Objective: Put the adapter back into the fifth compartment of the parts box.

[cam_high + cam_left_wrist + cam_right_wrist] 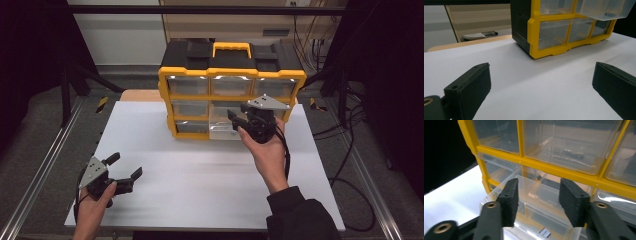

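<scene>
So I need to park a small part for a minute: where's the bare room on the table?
The white table is bare between the left gripper and the right hand, and left of the yellow organizer. It is crowded at the pulled-out drawer, where the right gripper works.

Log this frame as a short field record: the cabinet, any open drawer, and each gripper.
cabinet: yellow-framed black plastic drawer cabinet with clear drawers, at the far side of the white table
open drawer: clear plastic drawer in the middle column, pulled out
right gripper: open, jaws apart over the pulled-out drawer
left gripper: open, low over the table's near left, apart from the cabinet
</scene>
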The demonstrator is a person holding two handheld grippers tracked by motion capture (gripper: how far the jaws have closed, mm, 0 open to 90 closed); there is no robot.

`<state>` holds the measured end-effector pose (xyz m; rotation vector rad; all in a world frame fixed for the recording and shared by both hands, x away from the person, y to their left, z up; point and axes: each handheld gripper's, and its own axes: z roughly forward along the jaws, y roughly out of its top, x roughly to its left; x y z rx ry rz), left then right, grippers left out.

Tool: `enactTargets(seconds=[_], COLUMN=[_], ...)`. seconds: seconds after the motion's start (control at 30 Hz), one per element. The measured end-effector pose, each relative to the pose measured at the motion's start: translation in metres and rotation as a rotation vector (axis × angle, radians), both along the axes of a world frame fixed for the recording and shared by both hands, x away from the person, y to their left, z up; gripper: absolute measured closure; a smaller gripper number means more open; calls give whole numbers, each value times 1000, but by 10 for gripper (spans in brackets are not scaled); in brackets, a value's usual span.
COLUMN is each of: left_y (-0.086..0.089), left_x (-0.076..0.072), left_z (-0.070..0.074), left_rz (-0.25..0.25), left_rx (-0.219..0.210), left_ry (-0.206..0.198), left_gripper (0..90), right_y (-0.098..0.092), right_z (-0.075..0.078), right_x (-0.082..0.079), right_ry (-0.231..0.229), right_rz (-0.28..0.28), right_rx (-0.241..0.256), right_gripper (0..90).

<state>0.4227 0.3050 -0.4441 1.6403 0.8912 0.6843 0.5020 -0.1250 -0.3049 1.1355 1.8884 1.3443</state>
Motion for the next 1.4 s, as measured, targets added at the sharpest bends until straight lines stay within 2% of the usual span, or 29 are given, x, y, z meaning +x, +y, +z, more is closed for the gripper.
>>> enactTargets(seconds=[0.17,0.4,0.5,0.57,0.63,0.87,0.97,1.07,1.4], left_y=[0,1,3,4,6,6,6,6,9], left_x=[0,-1,-2,-3,-3,-3,-2,-2,-3], left_z=[0,-1,-2,-2,-1,1,0,-1,0], left_rz=[1,3,13,19,24,35,32,32,42], left_rx=[-2,2,-3,-15,-23,-31,-34,-29,-42], left_ry=[2,3,8,9,6,-8,-9,-5,-9], left_gripper=[16,16,16,16,16,16,16,17,16], right_y=[2,7,7,6,5,-3,-10,-17,-40], right_z=[1,1,0,-1,-3,-7,-8,-10,-26], right_x=[-3,-10,-14,-17,-20,-25,-30,-34,-44], right_ry=[-17,-90,-122,-160,-180,-183,-197,-197,-189], right_rz=[12,14,4,-5,12,38,37,36,18], right_rx=[25,71,89,90,108,119,127,144,149], right_gripper=[330,105,78,76,64,58,59,60,61])
